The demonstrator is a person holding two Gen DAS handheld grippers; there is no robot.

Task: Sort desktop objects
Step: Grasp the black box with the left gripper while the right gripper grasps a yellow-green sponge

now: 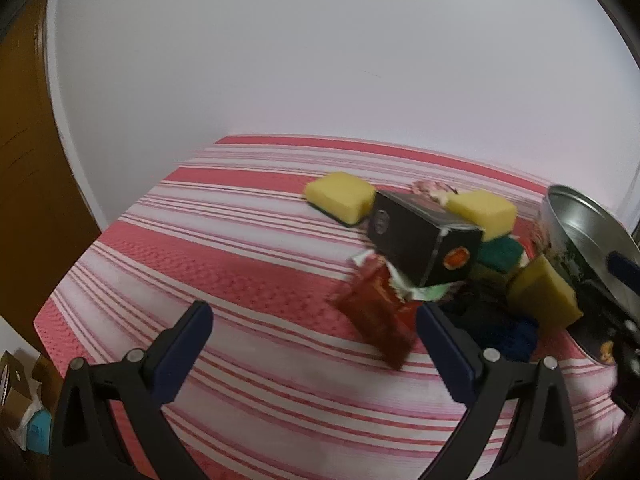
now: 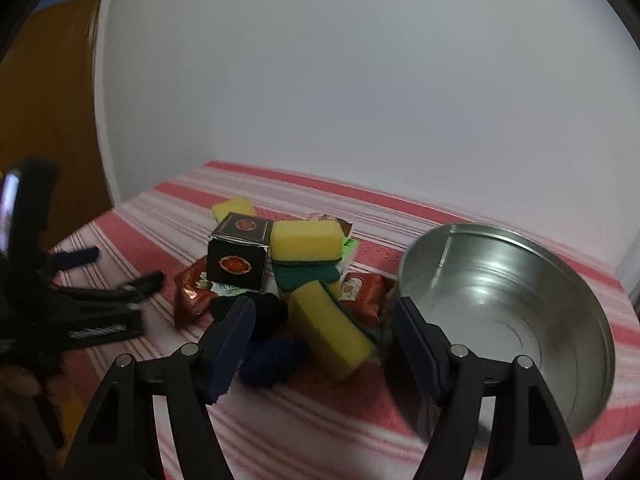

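The left gripper (image 1: 314,326) fills the bottom of its own view, jaws wide apart and holding nothing, above a red-and-white striped cloth (image 1: 224,256). The right gripper (image 2: 324,322) is likewise spread, with nothing between its blue pads (image 2: 236,344).

Just past the left gripper's right finger lies a red packet (image 1: 378,318), partly under a black box (image 1: 424,240) that sits tilted on the heap. The heap is in the middle of the cloth: a yellow sponge (image 1: 340,198) at the far left edge, another (image 1: 482,212) behind the box resting on a green pad (image 1: 500,256), and a third (image 1: 544,296) leaning at the near right. Dark blue fabric (image 1: 512,336) lies bunched in front, close to the right gripper's left finger.

A metal tin (image 2: 508,316) lies on its side just right of the heap, mouth facing the right camera; the right gripper's right finger overlaps its rim. A second red packet (image 2: 362,296) sits between the leaning sponge and the tin.
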